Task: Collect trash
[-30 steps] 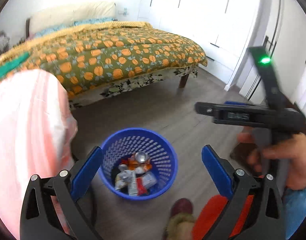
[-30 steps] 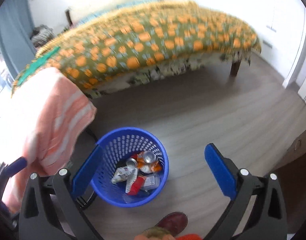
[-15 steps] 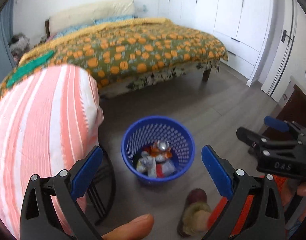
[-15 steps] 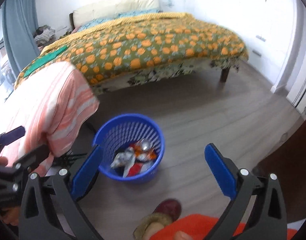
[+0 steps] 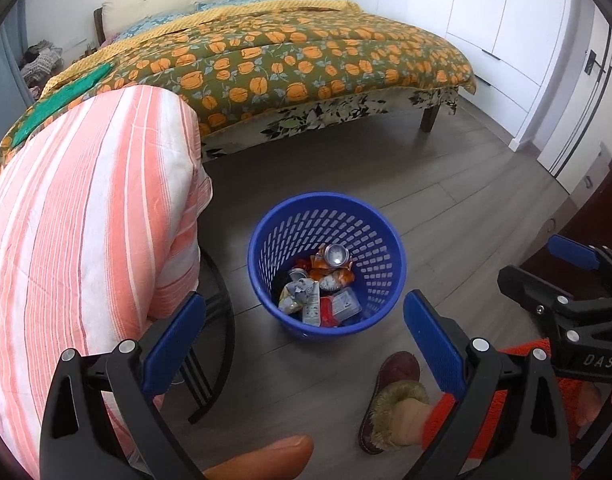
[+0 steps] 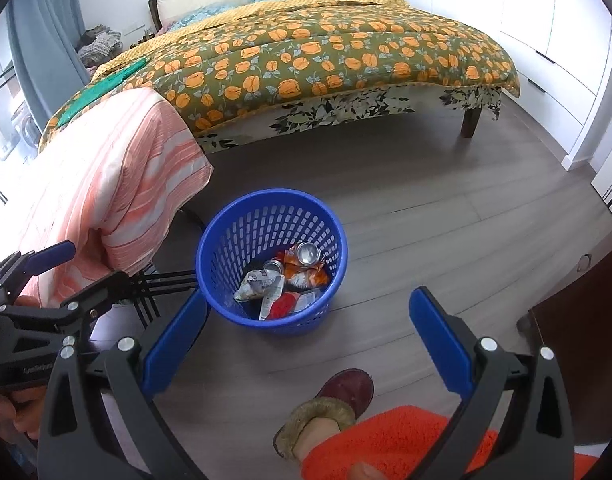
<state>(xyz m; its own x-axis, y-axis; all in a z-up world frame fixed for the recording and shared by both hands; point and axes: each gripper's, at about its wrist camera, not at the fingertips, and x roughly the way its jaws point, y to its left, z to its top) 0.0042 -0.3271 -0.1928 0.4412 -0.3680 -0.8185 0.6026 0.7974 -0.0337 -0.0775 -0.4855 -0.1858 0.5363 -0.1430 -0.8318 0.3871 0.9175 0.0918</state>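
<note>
A blue perforated waste basket (image 5: 265, 236) (image 6: 225, 236) stands on the grey wood floor. Inside it lie crushed cans (image 5: 336, 255) (image 6: 308, 253), orange snack wrappers (image 5: 338, 278) (image 6: 301, 278) and white and red packets (image 5: 312, 306) (image 6: 259, 284). My left gripper (image 5: 303, 338) hovers above and in front of the basket, open, with nothing between its blue pads. My right gripper (image 6: 308, 336) is likewise open and empty, held above the basket's near side. Each gripper shows at the edge of the other's view.
A striped orange-and-white cloth (image 5: 77, 216) (image 6: 117, 184) drapes over a black-framed chair at the left. A bed with an orange-flowered cover (image 5: 289, 52) (image 6: 326, 52) fills the back. White wardrobes (image 5: 514, 12) line the right wall. A person's slippered foot (image 5: 394, 396) (image 6: 330, 404) stands near the basket.
Both grippers have pulled back and risen, so the basket looks smaller and farther. The right gripper has dropped lower at the right edge of the left wrist view. Both stayed open.
</note>
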